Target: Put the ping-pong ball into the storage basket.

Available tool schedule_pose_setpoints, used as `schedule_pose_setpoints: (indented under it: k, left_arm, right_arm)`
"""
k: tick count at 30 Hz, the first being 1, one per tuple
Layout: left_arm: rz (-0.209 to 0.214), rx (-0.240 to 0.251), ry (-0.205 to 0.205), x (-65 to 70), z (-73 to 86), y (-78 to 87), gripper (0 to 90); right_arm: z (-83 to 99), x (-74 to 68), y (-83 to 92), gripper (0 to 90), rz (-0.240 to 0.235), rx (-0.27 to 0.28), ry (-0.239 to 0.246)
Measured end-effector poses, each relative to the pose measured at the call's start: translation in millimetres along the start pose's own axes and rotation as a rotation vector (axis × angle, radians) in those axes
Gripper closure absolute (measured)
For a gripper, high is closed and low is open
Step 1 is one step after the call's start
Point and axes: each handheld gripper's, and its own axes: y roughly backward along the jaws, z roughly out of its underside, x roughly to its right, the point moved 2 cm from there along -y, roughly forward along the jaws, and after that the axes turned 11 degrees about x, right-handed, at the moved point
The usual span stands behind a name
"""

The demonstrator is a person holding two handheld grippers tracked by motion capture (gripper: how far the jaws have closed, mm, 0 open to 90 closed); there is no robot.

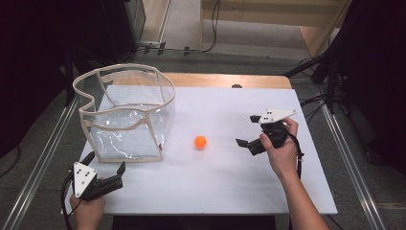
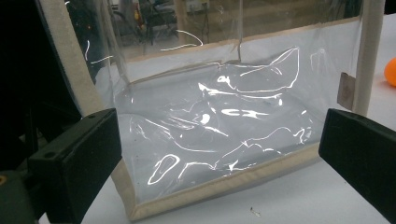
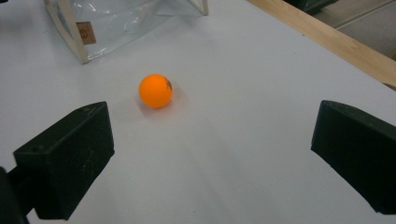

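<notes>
the small glossy orange ball [image 1: 200, 142] lies alone on the white surface [image 1: 230, 182], near the middle of the high view, just right of the clear plastic bag with beige fabric trim [image 1: 127, 115] that stands open-topped in the left half of that frame. ball and bag are near but apart.

the right tool [image 1: 247, 131] sits right of centre in the high view, pointed toward the ball, its jaws spread wide with nothing between them. the left tool [image 1: 106, 167] waits at the lower left, just in front of the bag's near wall, jaws likewise wide apart and holding nothing.

judging from this, the step in hand is the approach to the ball, likely to drop it into the bag. the next move calls for bringing the right tool forward until the jaws straddle the ball, then closing gently so it does not roll off.

the right gripper view shows a dark printed mark on the ball [image 3: 156, 90] and a small brown tag on the bag's corner [image 3: 85, 32], too fine to make out in the high view. the left gripper view shows the bag's crinkled, glare-streaked wall [image 2: 224, 130] up close, with the ball [image 2: 391, 72] at the right edge.
</notes>
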Motion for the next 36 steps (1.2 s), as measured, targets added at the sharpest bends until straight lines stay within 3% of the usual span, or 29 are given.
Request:
schedule_pose_setpoints:
  k: [36]
  left_arm:
    - [0.002,-0.002,0.0,0.2,0.0,-0.2,0.0]
  right_arm:
    - [-17.2,-3.4,-31.8,0.0,-0.071,-0.096,0.026]
